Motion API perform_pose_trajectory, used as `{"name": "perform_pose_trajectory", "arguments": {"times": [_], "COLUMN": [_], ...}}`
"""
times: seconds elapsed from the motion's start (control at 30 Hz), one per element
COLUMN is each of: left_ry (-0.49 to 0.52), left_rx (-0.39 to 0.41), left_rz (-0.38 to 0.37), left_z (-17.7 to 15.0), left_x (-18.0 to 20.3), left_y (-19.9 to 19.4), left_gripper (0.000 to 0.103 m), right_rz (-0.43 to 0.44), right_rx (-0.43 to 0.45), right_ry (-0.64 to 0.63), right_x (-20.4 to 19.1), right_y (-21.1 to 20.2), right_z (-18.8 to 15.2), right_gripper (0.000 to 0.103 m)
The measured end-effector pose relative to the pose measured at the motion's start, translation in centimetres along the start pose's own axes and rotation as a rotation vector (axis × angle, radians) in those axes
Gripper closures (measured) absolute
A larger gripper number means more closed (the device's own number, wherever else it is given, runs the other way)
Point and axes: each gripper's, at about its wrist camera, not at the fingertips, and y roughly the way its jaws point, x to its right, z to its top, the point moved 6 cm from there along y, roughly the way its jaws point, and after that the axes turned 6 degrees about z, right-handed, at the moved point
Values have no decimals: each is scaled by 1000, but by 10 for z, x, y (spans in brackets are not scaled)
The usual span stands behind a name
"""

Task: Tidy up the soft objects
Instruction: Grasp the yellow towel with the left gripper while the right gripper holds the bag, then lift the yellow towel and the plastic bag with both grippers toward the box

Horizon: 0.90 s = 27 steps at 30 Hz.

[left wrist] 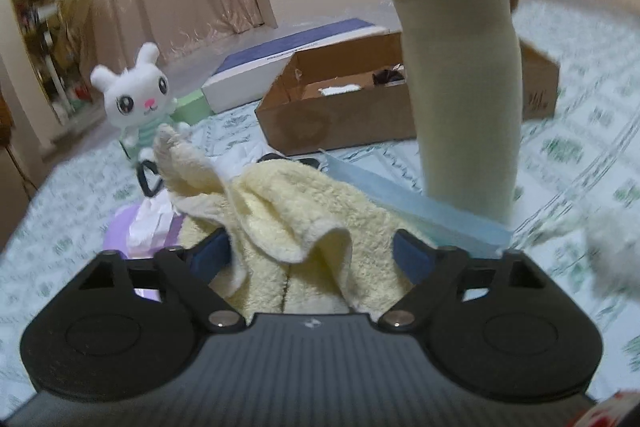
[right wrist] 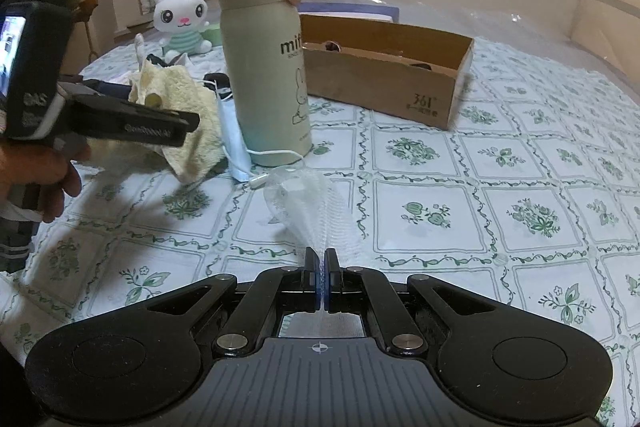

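A crumpled pale yellow towel [left wrist: 288,211] [right wrist: 188,95] lies on the table, one corner sticking up. My left gripper [left wrist: 310,251] [right wrist: 160,105] has its jaws wide apart on either side of the towel, whose folds between the blue pads [left wrist: 208,259] look loose. My right gripper [right wrist: 322,267] is shut on a white mesh net [right wrist: 308,211], which trails forward over the tablecloth. A white bunny plush [left wrist: 136,95] [right wrist: 182,19] sits at the far left. A light blue face mask [left wrist: 420,203] [right wrist: 234,135] lies beside the towel.
A tall cream flask [left wrist: 460,87] [right wrist: 264,67] stands right of the towel. Behind it is an open cardboard box [left wrist: 340,115] [right wrist: 384,87], then a white and blue box [left wrist: 280,63]. A purple tissue pack [left wrist: 140,227] lies left of the towel. A hand [right wrist: 44,179] holds the left gripper.
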Motion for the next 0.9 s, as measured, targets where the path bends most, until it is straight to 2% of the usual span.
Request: {"name": "perform_pose_trajectory", "arguments": {"times": [0.03,0.1,0.17,0.3,0.47,0.67,0.9], "left_ry": [22,47,59,35,-26,-129,-210], "left_rx": [0,-9,-14,-17,-25,-65,-92], "left_rz": [22,49,62,33,-39,-136,-199], "left_z": [0,-3,-5,-4,-4,-18,-38], "left_x": [1,2,-1,-13,-27,-43,-56], "left_y": [3,7,9,4,-18,-53,-98], "left_gripper": [31,48,61,80,86,87,88], "right_rz": [0,-1,-3,-9,-12,-6,14], "right_rx": [-1,-1,1,5,11,35,59], "right_ry": [2,5,8,14,16,11,22], "right_x": [1,2,3,5,3,-6,-15], "right_y": [1,0,0,-1,-4,-14,-29], "right_z": [0,-1,1,1,4,10,17], "right_gripper": [102,102,102,102,102,102,102]}}
